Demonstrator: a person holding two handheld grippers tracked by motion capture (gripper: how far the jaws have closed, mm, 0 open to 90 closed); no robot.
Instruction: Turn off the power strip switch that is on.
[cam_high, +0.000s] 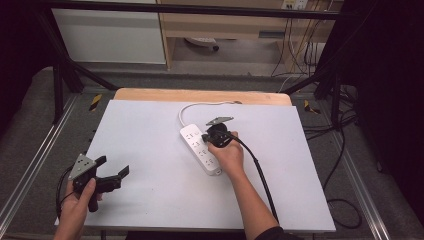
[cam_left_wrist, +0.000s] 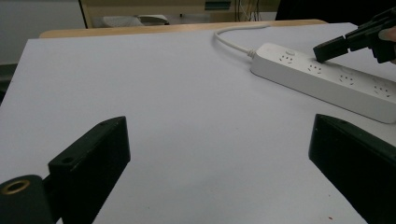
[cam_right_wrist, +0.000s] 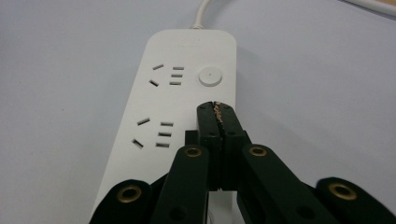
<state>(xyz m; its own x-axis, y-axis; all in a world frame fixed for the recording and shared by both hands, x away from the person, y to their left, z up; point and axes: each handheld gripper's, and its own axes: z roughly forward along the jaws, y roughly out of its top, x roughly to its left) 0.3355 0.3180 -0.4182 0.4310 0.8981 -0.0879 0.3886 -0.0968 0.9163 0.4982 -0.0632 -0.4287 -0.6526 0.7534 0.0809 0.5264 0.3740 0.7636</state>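
A white power strip (cam_high: 201, 149) lies near the middle of the white table, its cord (cam_high: 192, 107) curving toward the far edge. In the right gripper view the strip (cam_right_wrist: 168, 98) has a round button (cam_right_wrist: 210, 76) near its cord end. My right gripper (cam_right_wrist: 217, 108) is shut with nothing between its jaws, tips just above the strip a little short of that button. In the high view that right gripper (cam_high: 206, 137) sits over the strip's far half. My left gripper (cam_high: 114, 166) is held open near the table's front left corner, well away from the strip (cam_left_wrist: 327, 79).
The white table top (cam_high: 150, 150) is bare around the strip. A wooden edge (cam_high: 200, 95) runs along its far side. Metal frame rails (cam_high: 30, 155) flank the table. Black cables (cam_high: 340, 150) lie on the floor at the right.
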